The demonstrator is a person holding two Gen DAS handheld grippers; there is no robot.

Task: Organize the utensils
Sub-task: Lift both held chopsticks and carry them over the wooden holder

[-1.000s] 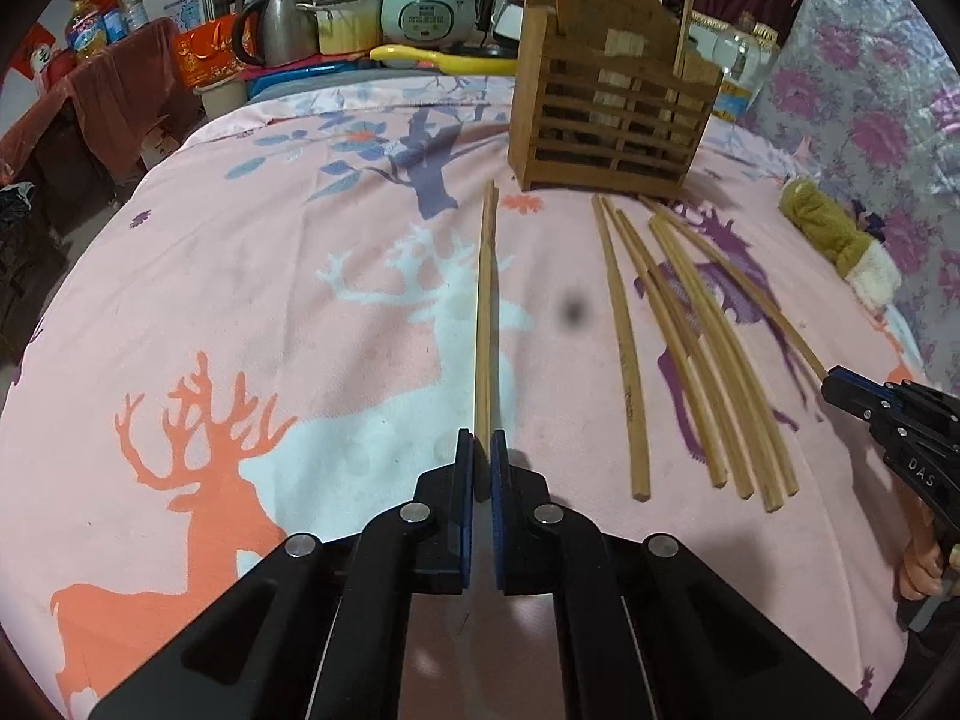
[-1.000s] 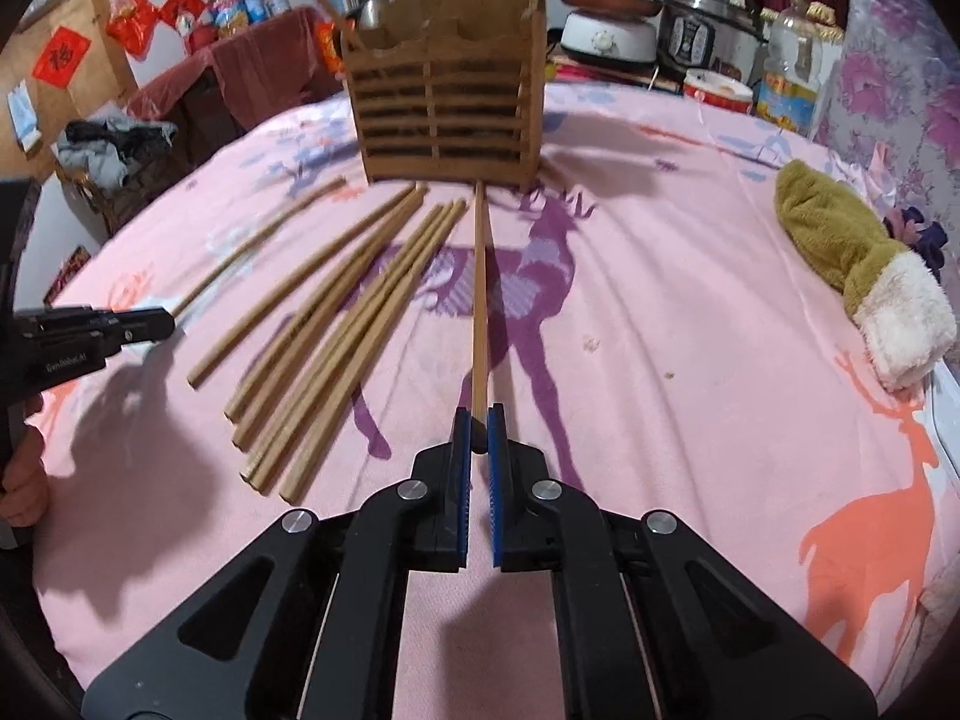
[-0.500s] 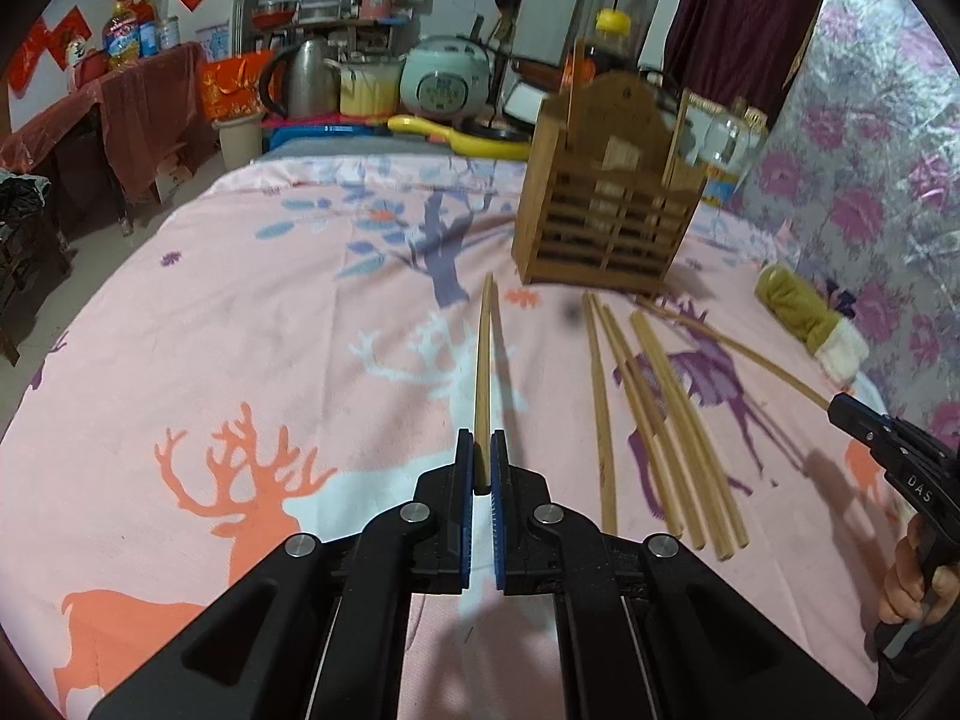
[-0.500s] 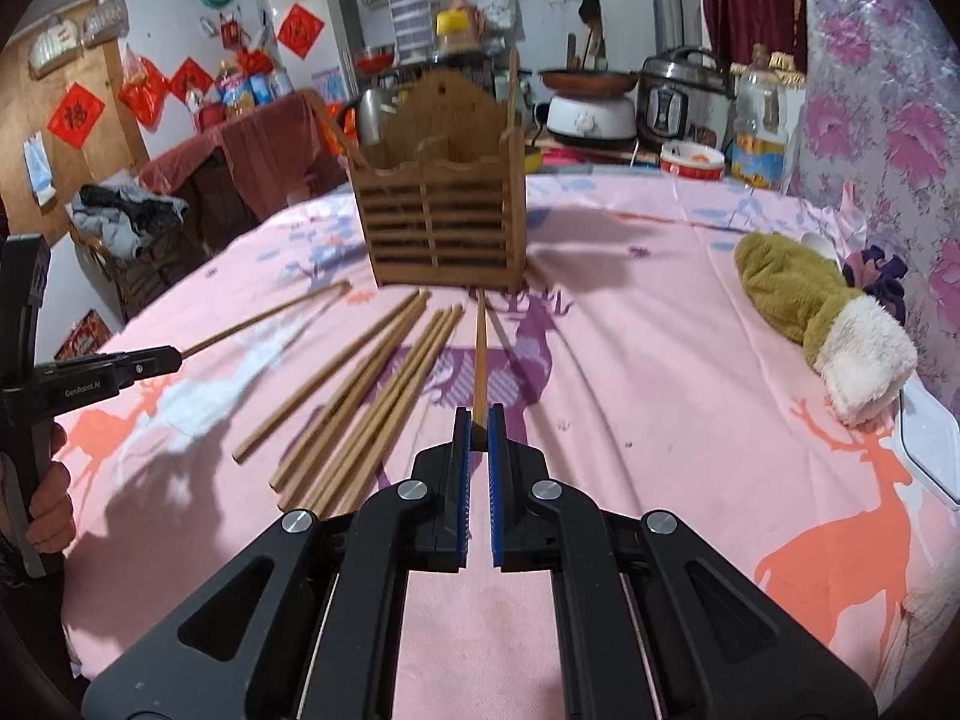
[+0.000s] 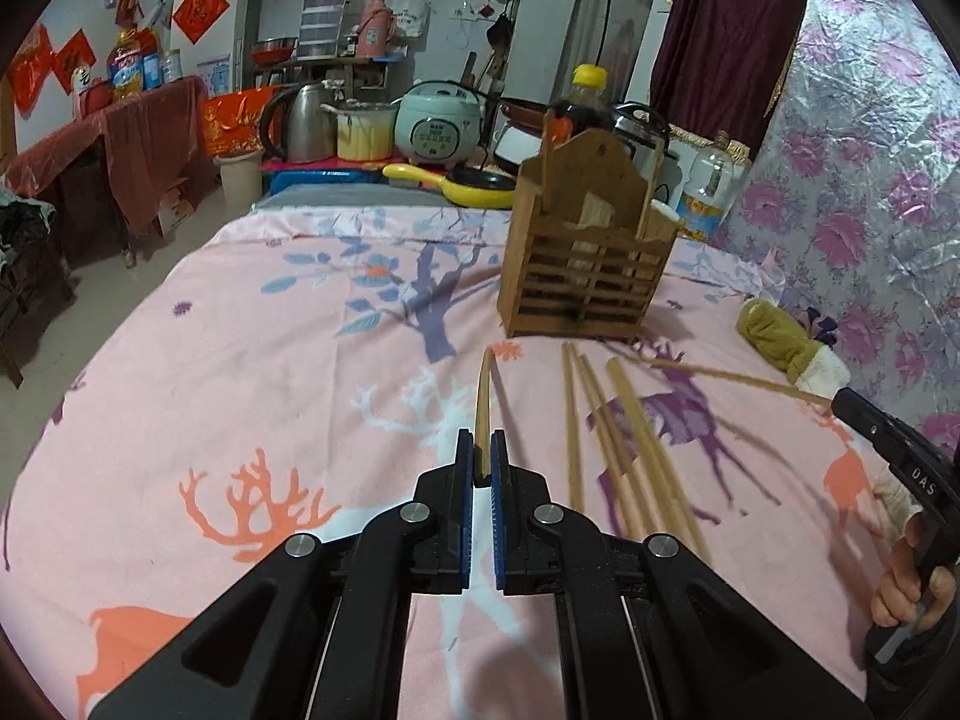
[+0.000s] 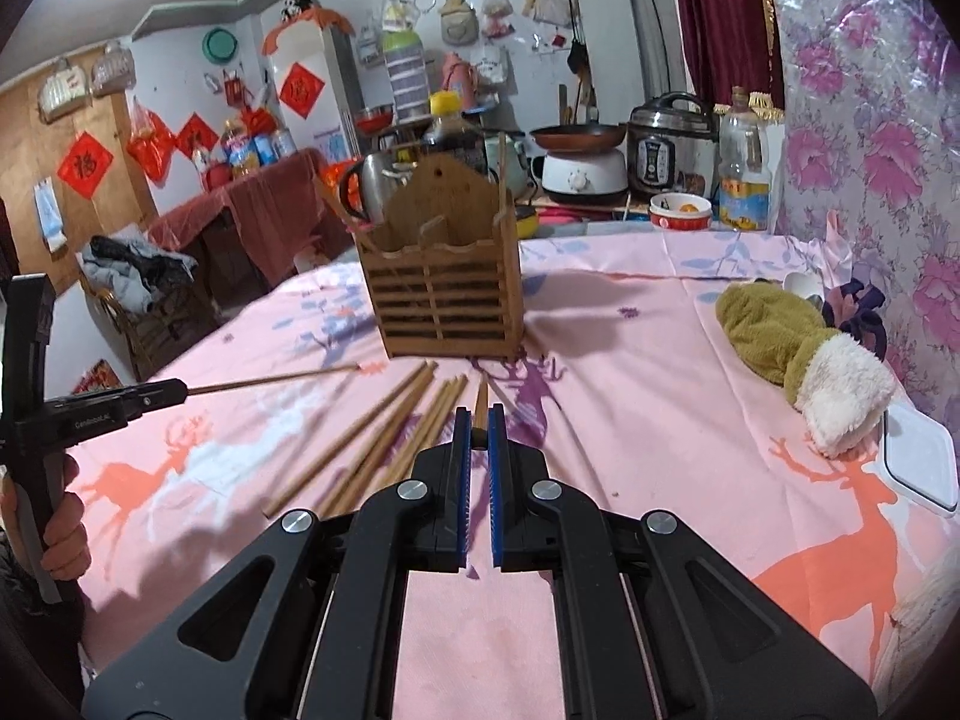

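Observation:
A slatted wooden utensil holder [image 5: 585, 258] [image 6: 444, 294] stands upright at the far side of the pink deer-print tablecloth [image 5: 270, 396]. A couple of chopsticks stand in it. Several loose wooden chopsticks [image 5: 624, 438] [image 6: 384, 438] lie fanned in front of it. My left gripper [image 5: 480, 450] is shut on the near end of one chopstick [image 5: 485, 396], held above the cloth and aimed toward the holder. My right gripper [image 6: 478, 426] is shut on another chopstick [image 6: 481, 393] the same way. Each view shows the other gripper from the side [image 5: 843, 399] [image 6: 180, 387], its chopstick [image 5: 738, 381] [image 6: 276, 381] sticking out.
An olive and white plush mitten [image 5: 786, 348] [image 6: 804, 354] lies at the table's right side, with a white lidded box [image 6: 918, 462] near the right edge. Pots, a kettle, rice cookers [image 5: 438, 129] and bottles crowd the counter beyond the far edge.
Both grippers have risen and tipped upward, each lifting its chopstick off the cloth. The loose chopsticks and the holder have stayed put.

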